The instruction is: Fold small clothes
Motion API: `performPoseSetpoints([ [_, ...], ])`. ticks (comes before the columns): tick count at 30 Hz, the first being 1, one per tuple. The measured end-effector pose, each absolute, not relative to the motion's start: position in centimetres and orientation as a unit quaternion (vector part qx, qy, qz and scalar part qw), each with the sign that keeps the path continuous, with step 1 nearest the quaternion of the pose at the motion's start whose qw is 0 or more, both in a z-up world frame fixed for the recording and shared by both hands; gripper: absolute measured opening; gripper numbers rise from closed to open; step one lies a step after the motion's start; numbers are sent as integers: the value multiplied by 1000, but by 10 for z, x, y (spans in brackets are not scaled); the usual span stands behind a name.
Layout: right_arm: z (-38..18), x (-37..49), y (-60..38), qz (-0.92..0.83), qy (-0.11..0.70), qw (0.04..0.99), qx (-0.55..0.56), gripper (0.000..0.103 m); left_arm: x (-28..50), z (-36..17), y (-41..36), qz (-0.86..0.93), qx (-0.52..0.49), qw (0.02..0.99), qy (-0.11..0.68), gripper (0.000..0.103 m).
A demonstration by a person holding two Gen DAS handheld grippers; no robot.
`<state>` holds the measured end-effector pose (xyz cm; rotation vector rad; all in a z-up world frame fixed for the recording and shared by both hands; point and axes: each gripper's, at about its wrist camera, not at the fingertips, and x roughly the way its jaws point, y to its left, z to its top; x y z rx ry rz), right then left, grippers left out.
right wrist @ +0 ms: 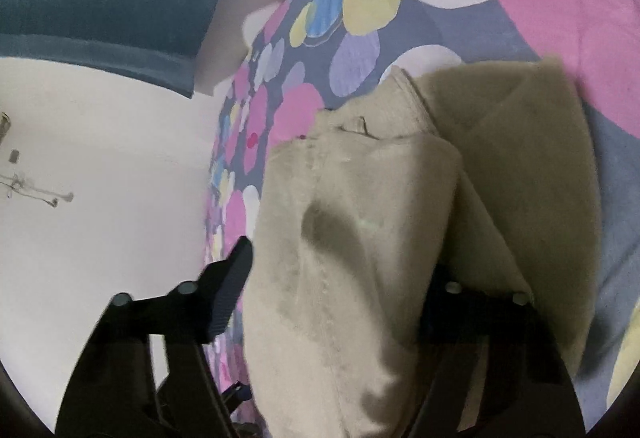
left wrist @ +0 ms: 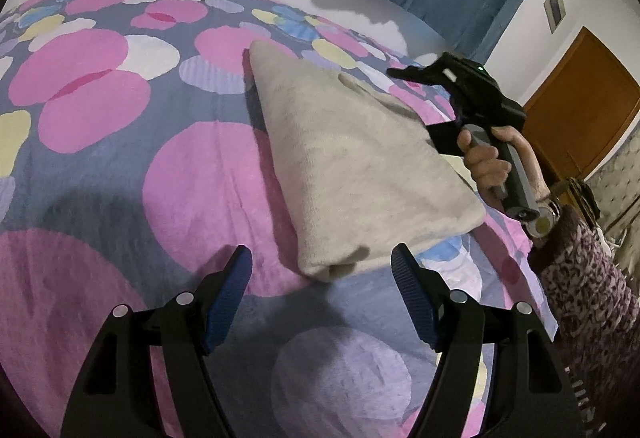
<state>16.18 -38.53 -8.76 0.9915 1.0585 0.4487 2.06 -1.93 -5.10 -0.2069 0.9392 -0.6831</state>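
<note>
Left tool hangs spread just before the folded beige cloth.

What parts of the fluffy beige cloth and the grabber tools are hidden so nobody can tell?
- Right tool, right wrist view: the fluffy beige cloth covers one finger, so whether it is gripping is unclear.
- Beige cloth, left wrist view: its far corner is hidden behind the right tool.
- What garment it is: folded, and blurred in the right wrist view.
- Left tool: plainly open, nothing hidden.

No readable text or labels anywhere
</note>
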Motion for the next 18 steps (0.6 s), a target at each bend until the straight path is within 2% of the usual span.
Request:
performPoseSetpoints([
  [2,-90,168,-379,200,491,730,432,45,19,-50,-21,-325,-91,832,440,71],
  [3,-91,169,-377,198,495,732,423,41,18,-49,-22,-328,-85,832,439,71],
  [5,-90,173,-375,195,503,735,410,17,15,-48,-26,-336,-70,831,437,72],
  [6,-88,173,-376,193,503,738,407,11,13,-46,-29,-342,-59,830,435,72],
  [13,-55,177,-394,178,475,784,358,8,2,-41,-53,-357,26,840,408,74],
  [18,-74,182,-419,145,484,781,368,8,14,-46,-66,-348,43,842,409,74],
])
